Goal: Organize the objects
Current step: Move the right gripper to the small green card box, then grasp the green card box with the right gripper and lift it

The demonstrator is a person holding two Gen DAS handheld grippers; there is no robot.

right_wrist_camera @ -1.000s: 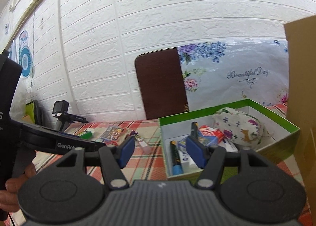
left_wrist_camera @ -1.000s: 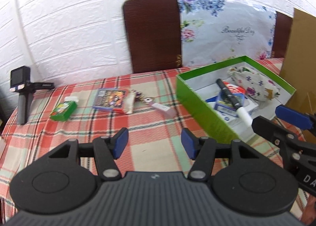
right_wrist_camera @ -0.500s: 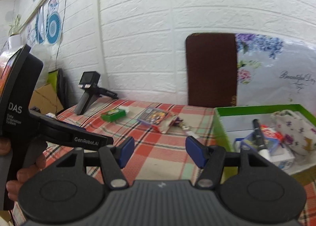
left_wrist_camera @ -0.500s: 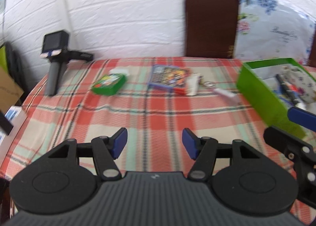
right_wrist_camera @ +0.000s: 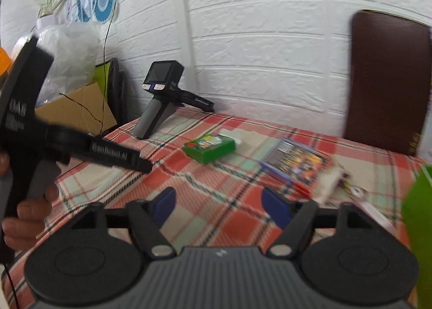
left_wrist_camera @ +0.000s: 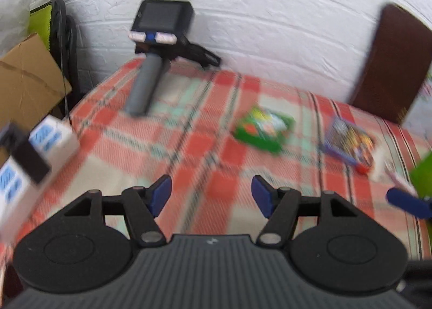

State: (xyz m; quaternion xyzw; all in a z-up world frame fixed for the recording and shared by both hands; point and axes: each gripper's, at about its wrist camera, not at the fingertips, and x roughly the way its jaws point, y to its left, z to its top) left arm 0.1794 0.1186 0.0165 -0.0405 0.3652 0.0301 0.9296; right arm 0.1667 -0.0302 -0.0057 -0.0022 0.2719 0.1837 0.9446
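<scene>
Cloth in a red, white and pale-green plaid covers the tabletop (right_wrist_camera: 216, 201), its weave soft and matte against the white embossed-brick wall (right_wrist_camera: 270, 52) behind. On it lies a flat green carton (right_wrist_camera: 209, 148) with a bright printed top and a white end, rectangular and sharp-edged. Just beside it, toward the dark brown chair back (right_wrist_camera: 386, 79), lies a glossy blue-edged printed pack (right_wrist_camera: 297, 160) with a small white tag and keyring pieces (right_wrist_camera: 337, 182) at its near corner; blur hides their detail. A lime-green box wall (right_wrist_camera: 418, 214) cuts in at the frame's edge. Near the wall stands a grey-handled black device with a small screen (right_wrist_camera: 162, 98), upright on its own base.

The left gripper (left_wrist_camera: 211, 198) hangs above the cloth with its blue-padded black fingers (left_wrist_camera: 159, 195) spread wide and nothing between them; the green carton (left_wrist_camera: 263, 130) and the printed pack (left_wrist_camera: 348, 141) lie well ahead, the carton ahead of the right-hand finger, both apart from the pads. The right gripper (right_wrist_camera: 218, 207) is likewise released, fingers (right_wrist_camera: 275, 209) wide apart and bare, with the carton ahead of the gap and the pack ahead of its right-hand finger, neither touched. A brown cardboard box (right_wrist_camera: 81, 109) sits off the tabletop's far side.
</scene>
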